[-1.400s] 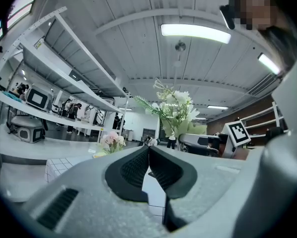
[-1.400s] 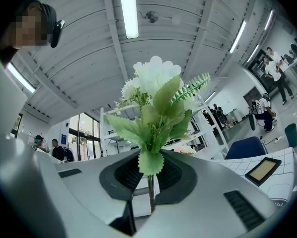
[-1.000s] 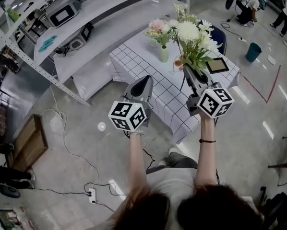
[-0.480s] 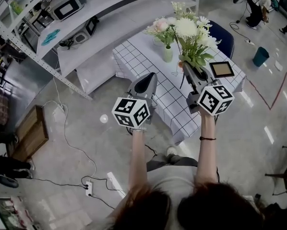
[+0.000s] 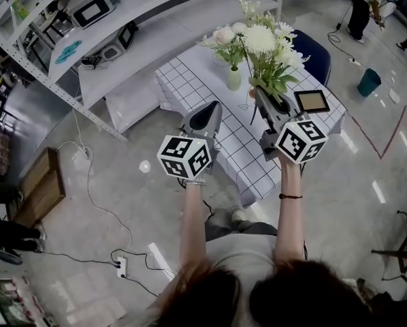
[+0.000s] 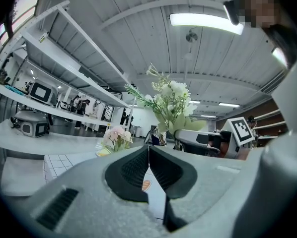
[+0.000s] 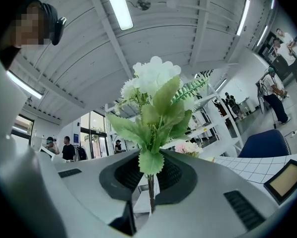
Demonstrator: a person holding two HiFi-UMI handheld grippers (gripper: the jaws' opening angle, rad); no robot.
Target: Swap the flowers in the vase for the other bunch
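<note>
At left, the left gripper (image 5: 209,111) hangs empty in front of the check-patterned worktop (image 5: 183,87), its fingers pressed together with nothing between them. Beyond it, towards the middle of the worktop, the small pale vase (image 5: 234,78) stands upright with the pink bunch (image 5: 224,38) in it, not yet swapped out. To the right, the right gripper (image 5: 263,97) carries the white bunch (image 5: 266,45) clear of the worktop, its fingers closed partway on the thin stem (image 7: 150,192), just under the lowest leaves.

The white bunch looks light but top-heavy. Its heads and leaves are soft and its stem slim, so it is likely to swing or twist in the grip. The low hold on the bare stem seems the right one. The pink bunch probably wants the same, taken just above the vase's neck. The vase itself looks narrow, light and easy to tip, and it may need steadying.

The vase's mouth is screened by blooms in every view. The stem's lower end is hidden behind the right gripper. Whether the vase holds water cannot be told.
</note>
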